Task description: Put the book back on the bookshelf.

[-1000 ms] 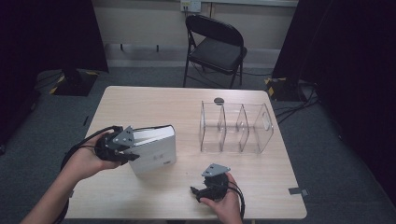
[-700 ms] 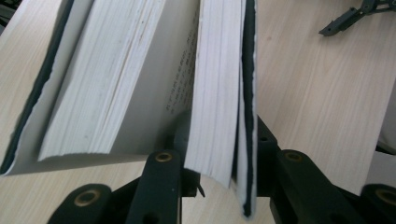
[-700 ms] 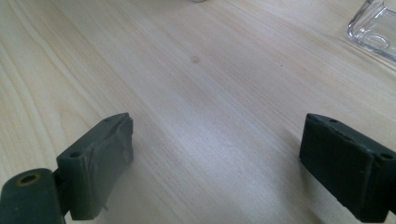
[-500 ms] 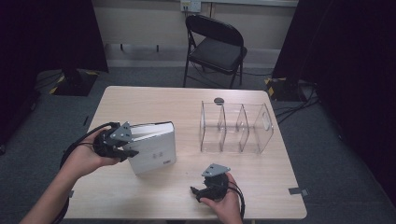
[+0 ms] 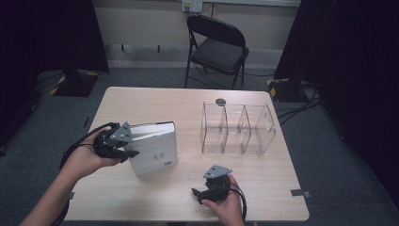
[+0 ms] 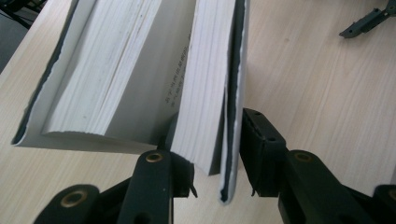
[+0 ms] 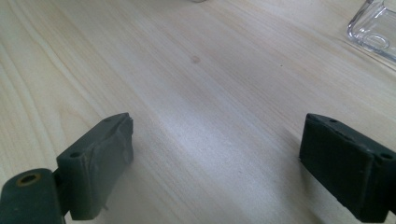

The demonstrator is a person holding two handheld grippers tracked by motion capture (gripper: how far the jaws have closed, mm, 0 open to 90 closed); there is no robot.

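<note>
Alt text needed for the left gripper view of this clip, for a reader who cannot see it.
A thick book lies fanned open on a pale wooden table, with the left tongs straddling its right-hand block of pages and cover. A narrow gap shows between the right pad and the cover; the jaws have just been opening. The tip of the right tongs shows at the top right corner.

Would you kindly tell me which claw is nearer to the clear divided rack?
The right claw is nearer: it rests on the table just in front of the clear divided rack. The left claw sits farther off to the rack's left, at the book.
</note>
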